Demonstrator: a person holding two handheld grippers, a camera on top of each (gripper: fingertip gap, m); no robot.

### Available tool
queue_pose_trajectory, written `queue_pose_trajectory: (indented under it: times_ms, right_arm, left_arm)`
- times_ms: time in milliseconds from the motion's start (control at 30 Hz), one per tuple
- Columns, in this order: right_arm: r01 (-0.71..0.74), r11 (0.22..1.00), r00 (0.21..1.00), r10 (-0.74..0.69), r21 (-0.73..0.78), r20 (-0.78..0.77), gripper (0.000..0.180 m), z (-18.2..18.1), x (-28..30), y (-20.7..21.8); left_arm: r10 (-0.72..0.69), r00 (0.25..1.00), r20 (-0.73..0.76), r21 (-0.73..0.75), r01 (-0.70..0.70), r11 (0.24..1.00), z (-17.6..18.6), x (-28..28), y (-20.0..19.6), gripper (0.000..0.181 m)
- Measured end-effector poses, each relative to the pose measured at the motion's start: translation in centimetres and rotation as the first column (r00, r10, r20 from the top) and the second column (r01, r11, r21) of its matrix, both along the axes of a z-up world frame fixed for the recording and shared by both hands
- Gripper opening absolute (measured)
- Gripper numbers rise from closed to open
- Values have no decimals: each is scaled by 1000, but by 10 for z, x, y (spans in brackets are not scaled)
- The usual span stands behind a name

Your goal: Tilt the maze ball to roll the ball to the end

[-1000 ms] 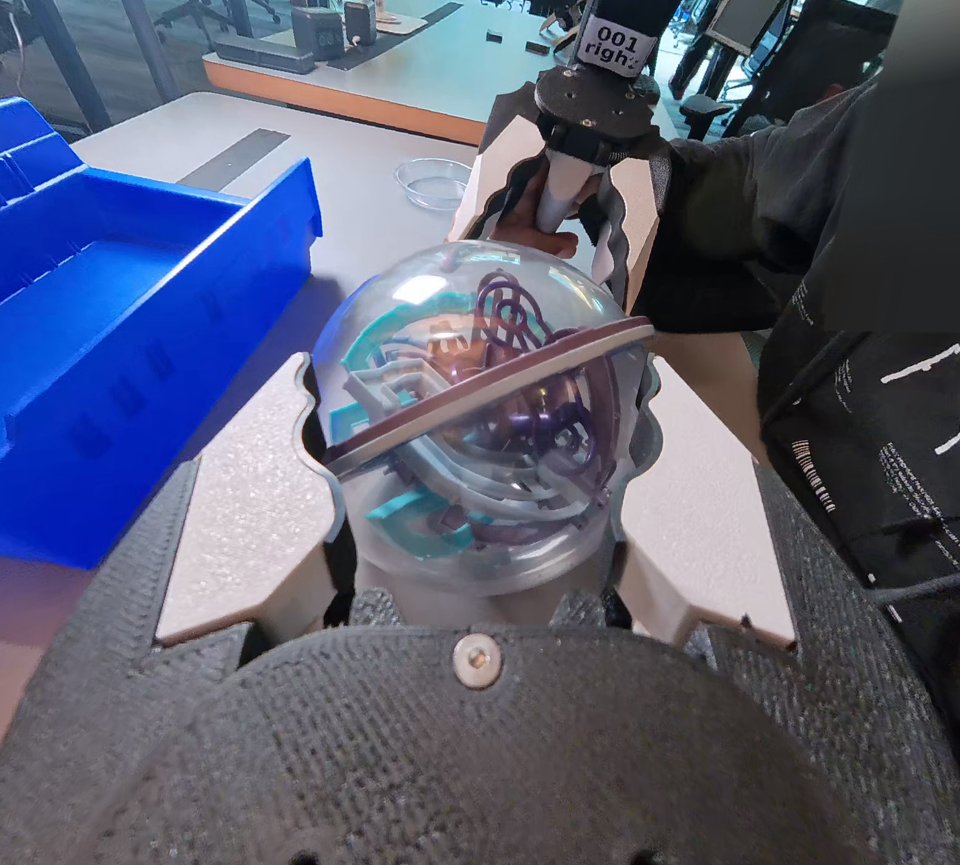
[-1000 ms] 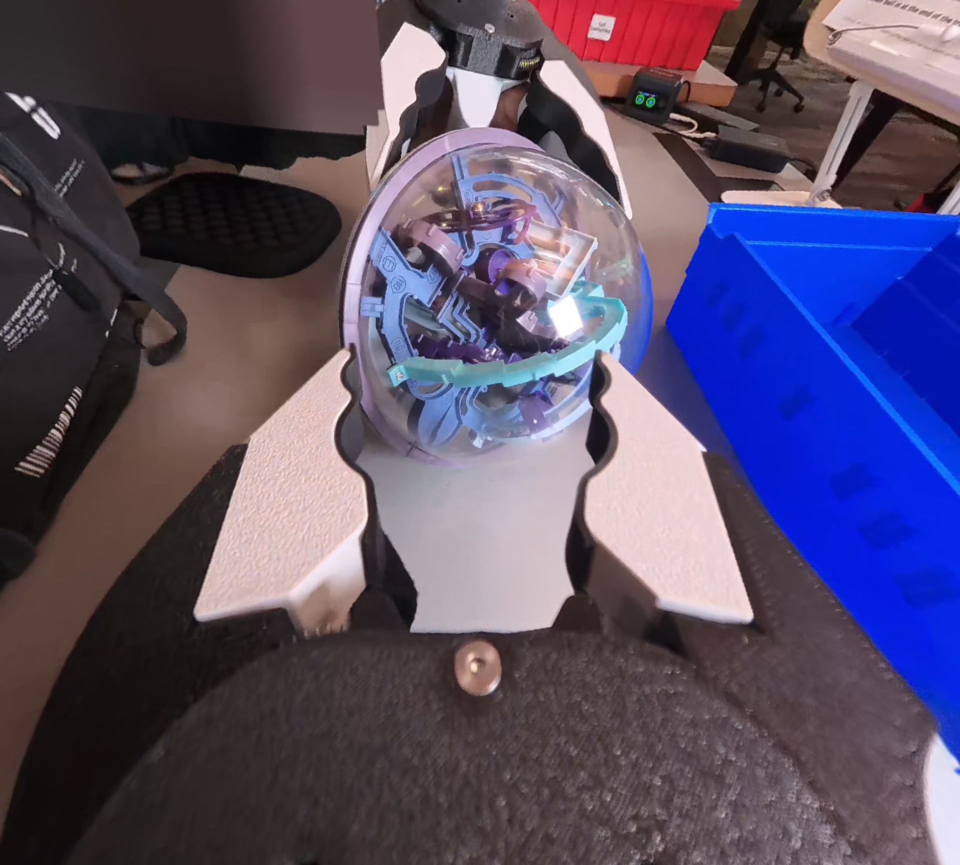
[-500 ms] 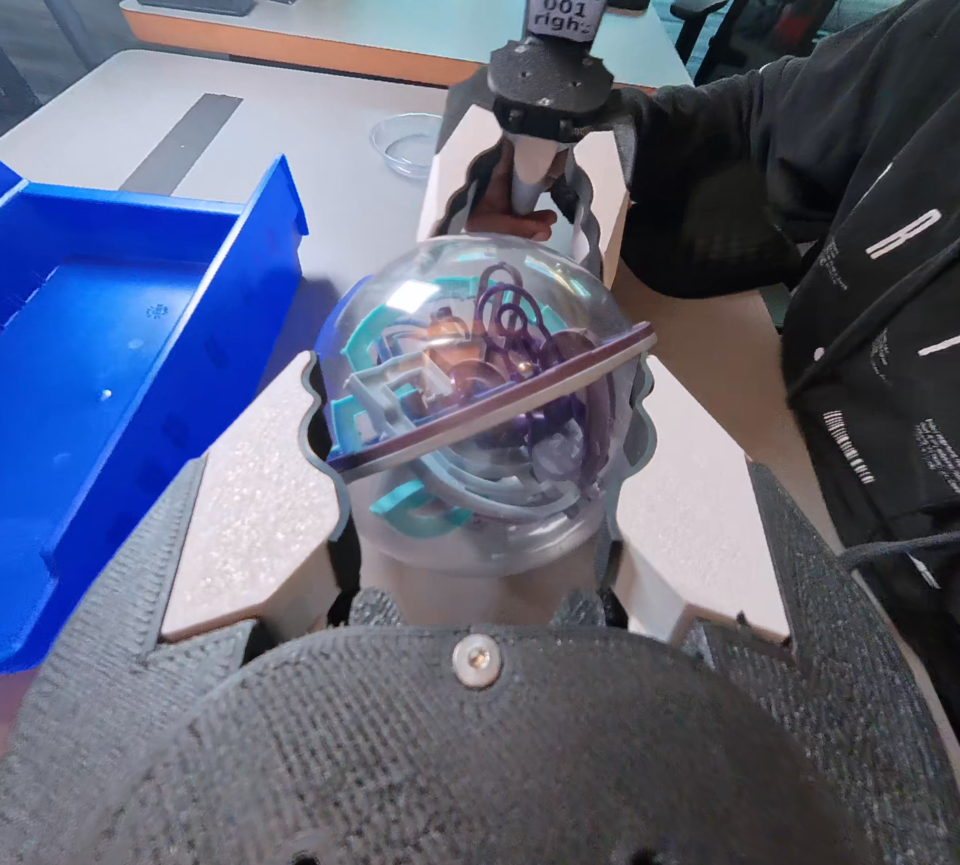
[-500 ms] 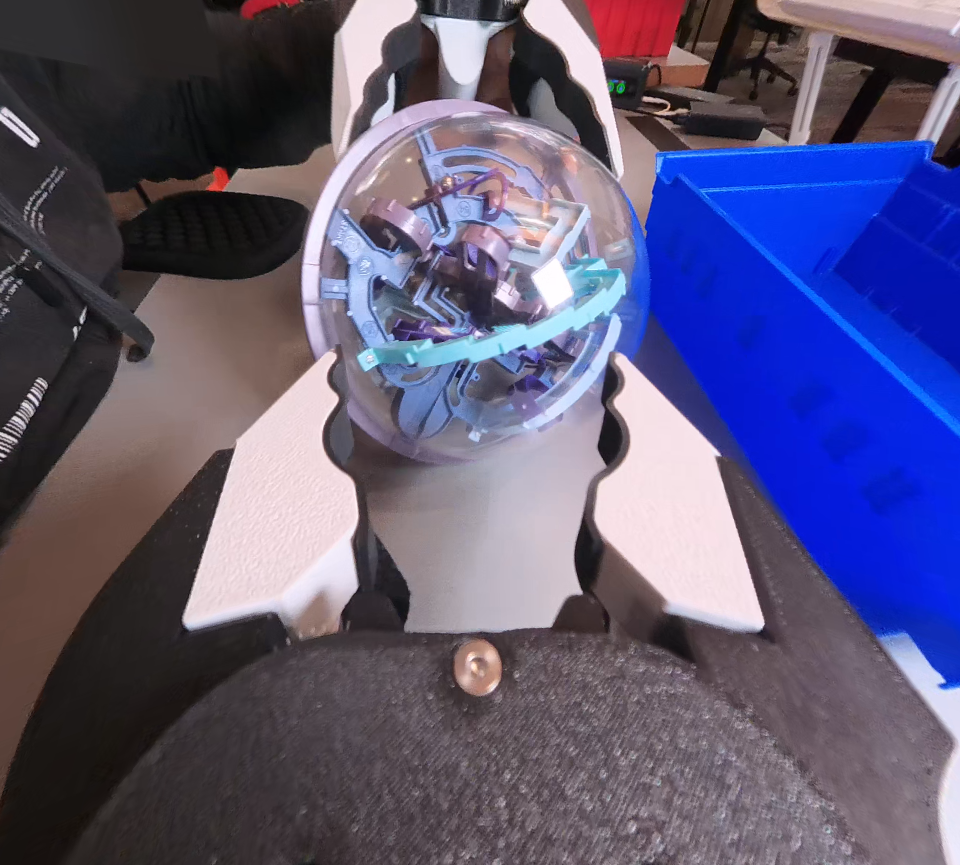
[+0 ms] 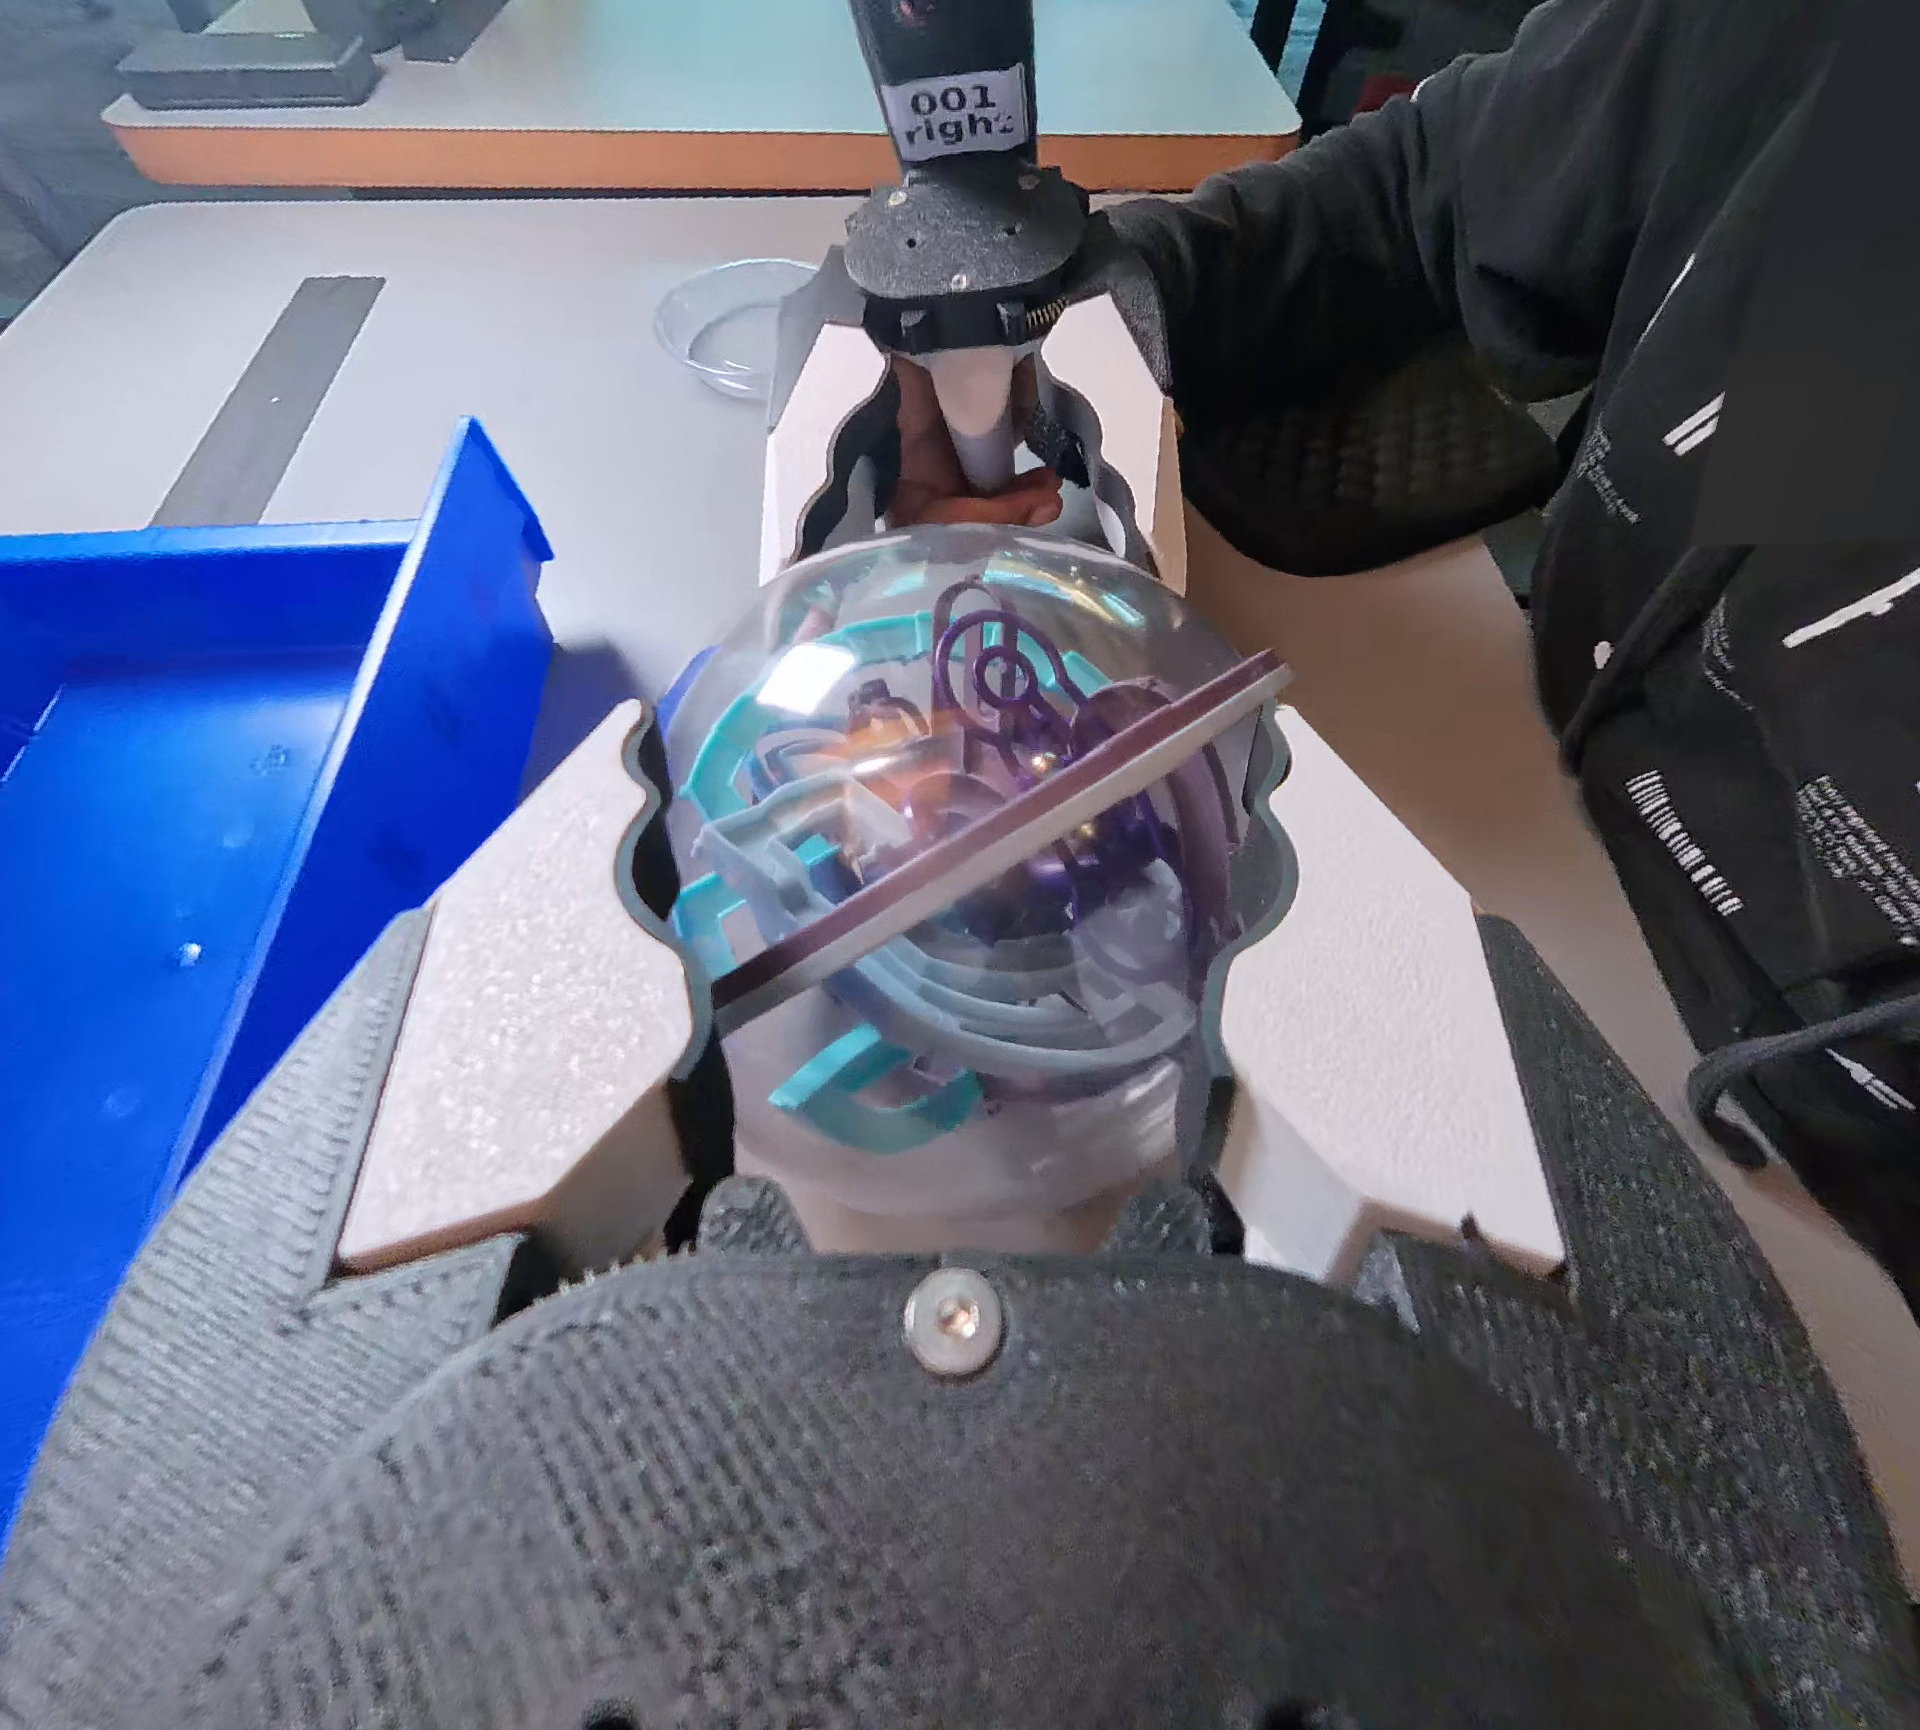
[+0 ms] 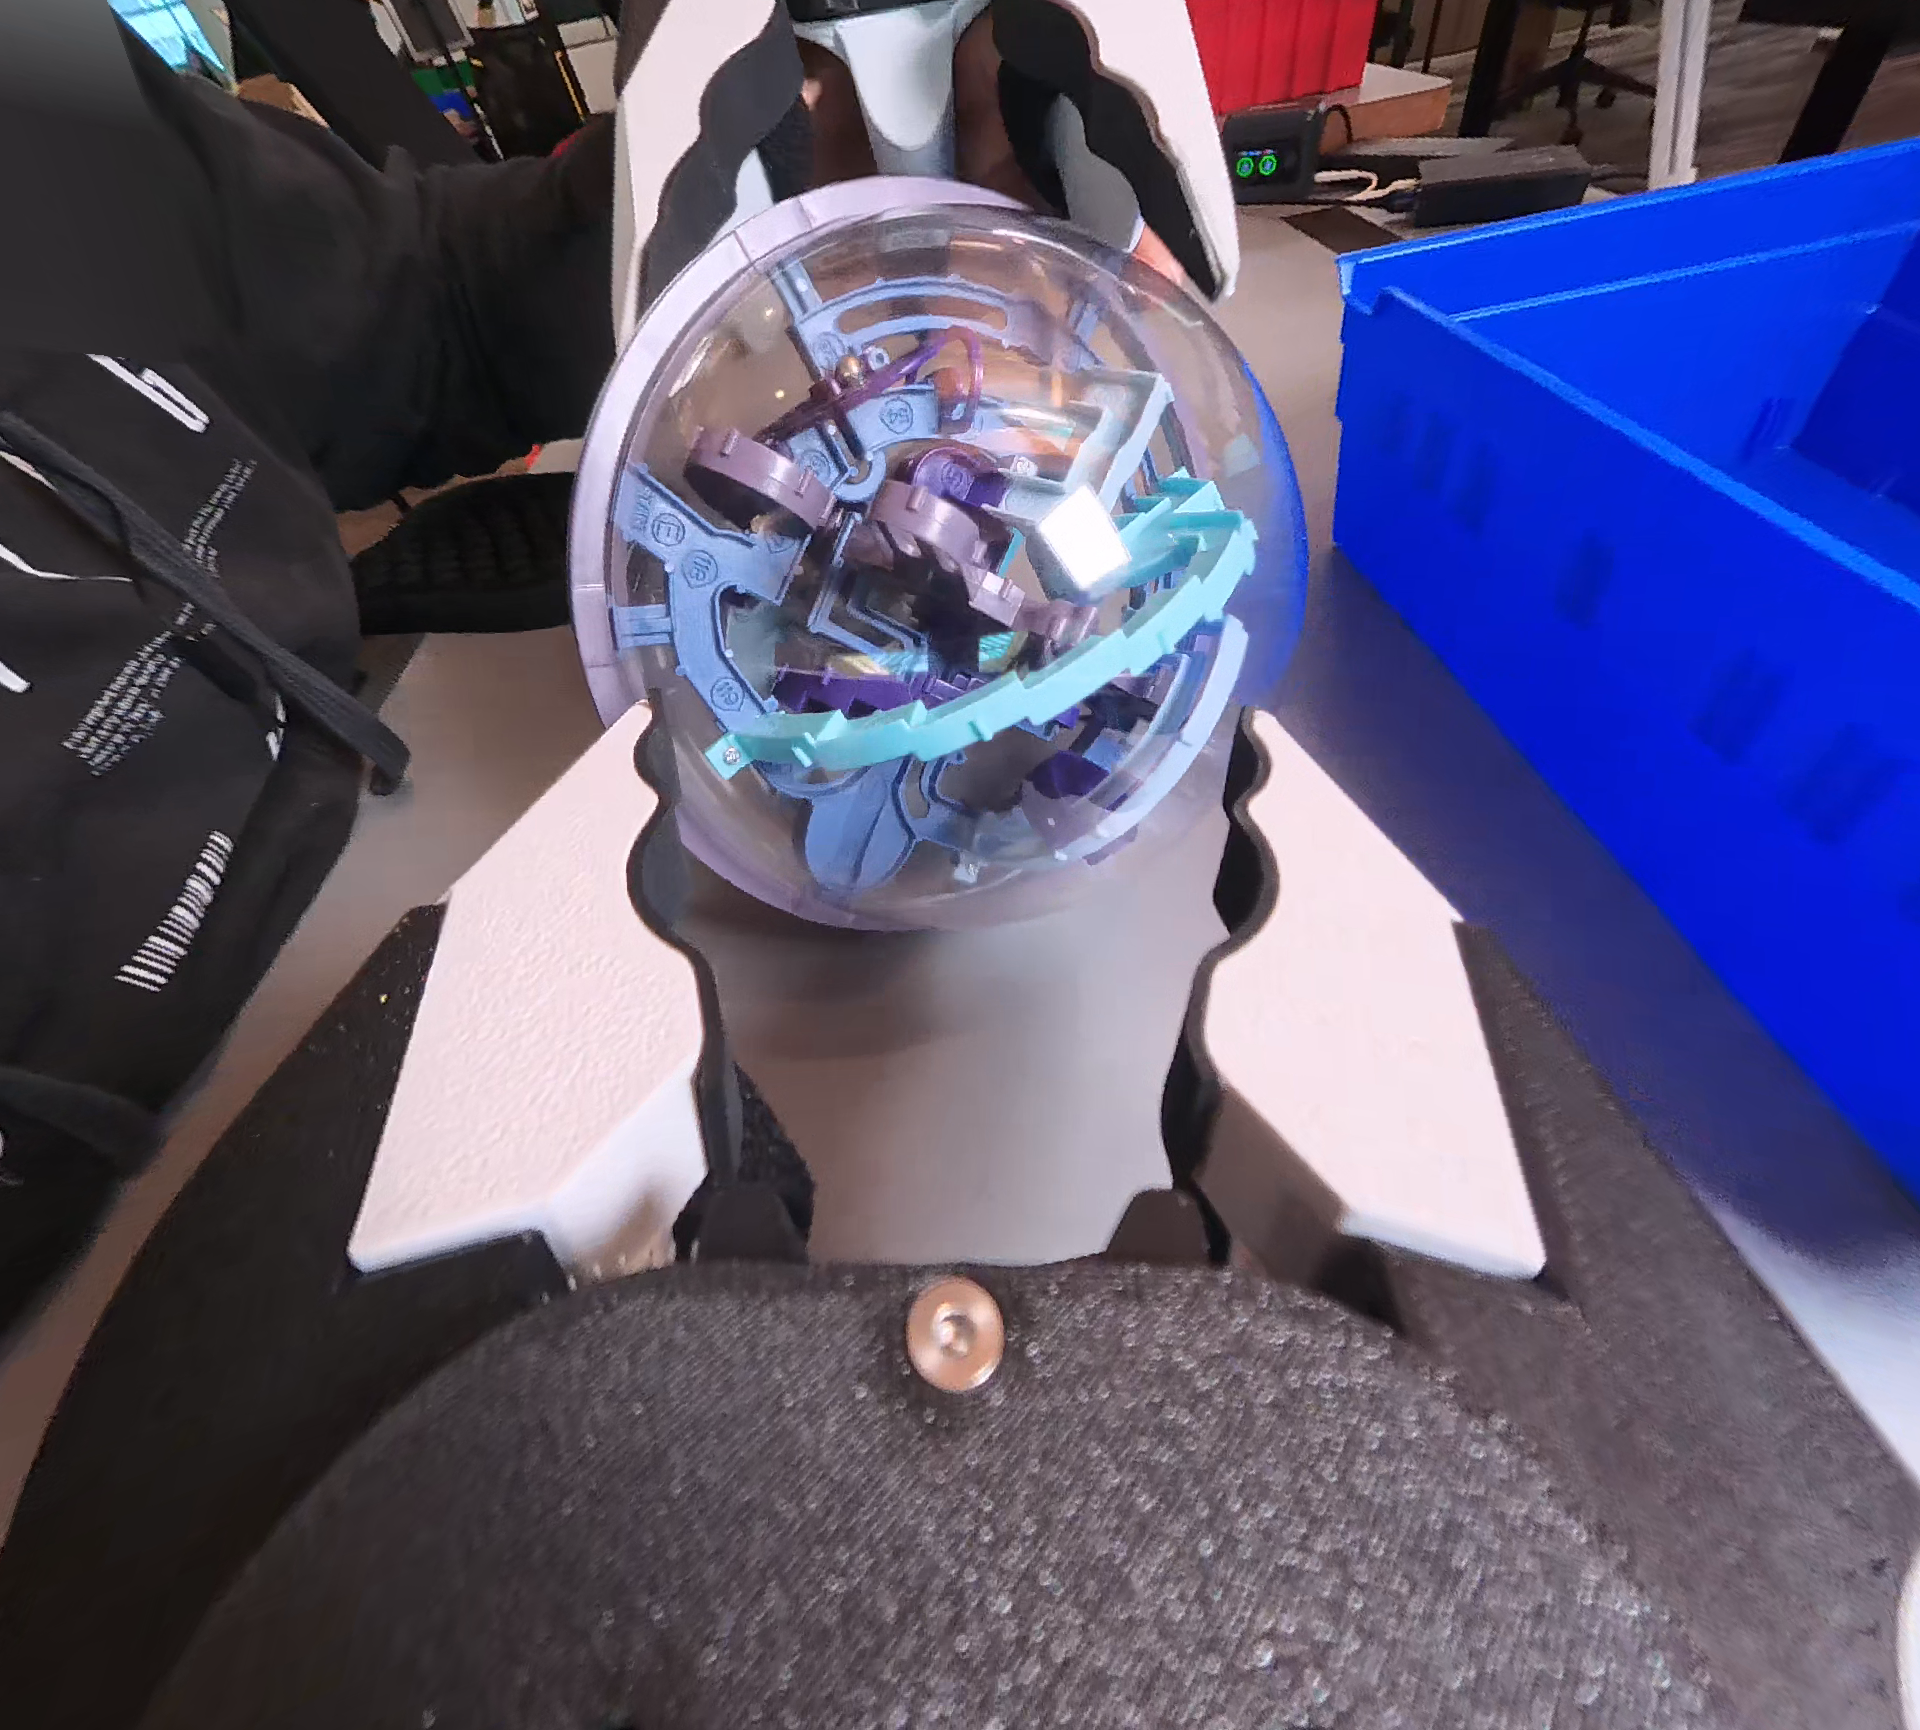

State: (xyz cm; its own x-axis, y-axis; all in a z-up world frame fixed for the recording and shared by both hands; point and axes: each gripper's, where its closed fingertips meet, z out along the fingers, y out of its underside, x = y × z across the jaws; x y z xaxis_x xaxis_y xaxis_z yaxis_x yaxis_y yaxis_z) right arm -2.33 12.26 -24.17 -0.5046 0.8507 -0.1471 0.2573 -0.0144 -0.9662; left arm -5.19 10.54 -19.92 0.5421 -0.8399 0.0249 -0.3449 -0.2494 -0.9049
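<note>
The maze ball (image 5: 966,870) is a clear sphere with teal, blue and purple tracks and a purple-grey seam band that runs tilted, high on the right. My left gripper (image 5: 956,745) is shut on its near side, fingers hugging both flanks. My right gripper (image 5: 966,527) clasps the far side, facing me. In the right wrist view the maze ball (image 6: 914,579) sits between my right gripper's (image 6: 940,745) fingertips, with the left gripper (image 6: 925,257) behind it. A small metal ball (image 6: 852,368) shows on an upper purple track. The sphere is held above the table.
A blue bin (image 5: 208,797) stands close on the left of the sphere, and on the right in the right wrist view (image 6: 1662,537). A clear dish (image 5: 727,330) lies on the grey table (image 5: 468,330) behind. A person's dark sleeve (image 5: 1507,278) is on the right.
Both grippers have turned the sphere: its seam band now slants more steeply. The view has tipped more down onto the table, and the sphere sits nearer in the right wrist view.
</note>
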Motion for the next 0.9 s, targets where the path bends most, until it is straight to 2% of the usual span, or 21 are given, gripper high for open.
queue_pose_trajectory:
  times_ms: [200, 400, 500, 900]
  right_arm:
    - [5, 1000, 1000, -5, -9, 5, 103, -2, 0, -1]
    - [31, 999, 999, -31, 19, -13, 98, -3, -1, -1]
    - [26, 999, 999, -25, 34, -25, 98, -2, -1, -3]
    - [54, 995, 997, -48, 81, -65, 95, -2, 1, -9]
  left_arm:
    - [17, 1000, -1, 17, -17, 1000, 3, -1, 1, 112]
    - [132, 991, 31, -75, -130, 989, -3, -19, 1, 123]
    - [125, 988, 94, -138, -112, 984, -11, -17, -4, 124]
    - [46, 994, 98, -63, -40, 997, -12, -16, -11, 123]
